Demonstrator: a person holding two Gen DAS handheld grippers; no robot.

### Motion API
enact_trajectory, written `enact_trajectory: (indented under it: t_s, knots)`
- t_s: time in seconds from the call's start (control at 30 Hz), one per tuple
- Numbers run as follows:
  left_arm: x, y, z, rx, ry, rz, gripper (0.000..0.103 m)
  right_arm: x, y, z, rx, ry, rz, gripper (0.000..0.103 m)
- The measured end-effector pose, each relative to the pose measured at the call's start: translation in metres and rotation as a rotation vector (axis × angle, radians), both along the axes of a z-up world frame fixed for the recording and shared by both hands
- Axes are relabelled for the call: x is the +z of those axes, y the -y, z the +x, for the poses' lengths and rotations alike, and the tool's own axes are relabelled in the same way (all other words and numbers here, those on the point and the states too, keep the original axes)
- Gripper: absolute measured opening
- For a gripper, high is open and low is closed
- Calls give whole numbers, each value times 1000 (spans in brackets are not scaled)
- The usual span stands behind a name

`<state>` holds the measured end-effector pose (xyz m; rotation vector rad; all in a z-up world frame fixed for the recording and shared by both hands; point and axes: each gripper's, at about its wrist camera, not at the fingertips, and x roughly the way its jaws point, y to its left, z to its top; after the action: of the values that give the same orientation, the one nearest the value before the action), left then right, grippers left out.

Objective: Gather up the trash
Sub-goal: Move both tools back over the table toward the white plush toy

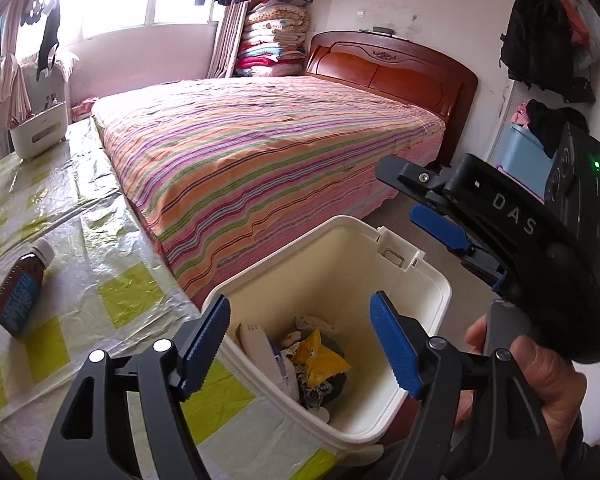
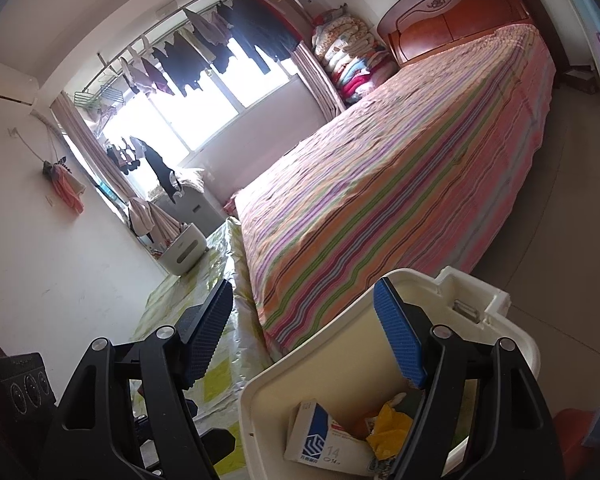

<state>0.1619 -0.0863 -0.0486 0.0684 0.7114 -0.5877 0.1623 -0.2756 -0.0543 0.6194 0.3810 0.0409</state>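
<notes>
A cream plastic bin point(image 1: 416, 320) stands between the table and the bed, holding a white box point(image 1: 260, 348), yellow wrappers point(image 1: 320, 356) and other scraps. My left gripper point(image 1: 300, 340) is open and empty above the bin's mouth. My right gripper point(image 1: 416, 200) shows in the left wrist view, open and empty above the bin's far right rim. In the right wrist view my right gripper point(image 2: 304, 332) hovers open over the bin point(image 2: 260, 400), with the white and blue box point(image 2: 320, 436) and yellow wrapper point(image 2: 388, 428) inside. A brown medicine bottle point(image 1: 18, 292) lies on the table.
The table point(image 1: 100, 264) has a yellow-green checked plastic cover and a white container point(image 1: 40, 132) at its far end. A striped bed point(image 1: 268, 160) with wooden headboard runs beside it. A blue box point(image 1: 524, 164) stands at the right wall. A dark speaker point(image 2: 16, 384) sits left.
</notes>
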Motion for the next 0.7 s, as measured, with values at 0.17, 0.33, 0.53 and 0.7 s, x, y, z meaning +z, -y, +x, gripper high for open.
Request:
enact_trajectory:
  t_s: [0.17,0.33,0.53,0.7]
  knots:
    - [4,-23,-4,40,13,7,70,0,-14,6,31,-7,-6,72]
    - [18,-68,-5,129,53,-18,70,4,-39,12,82,-7,-25,72]
    - [31,-139,-8,281,95,-22,70,6,-77,21,147,-17,-60,72]
    - [31,-194,-11,401,100,-12,70,7,-110,27,202,-22,-82,72]
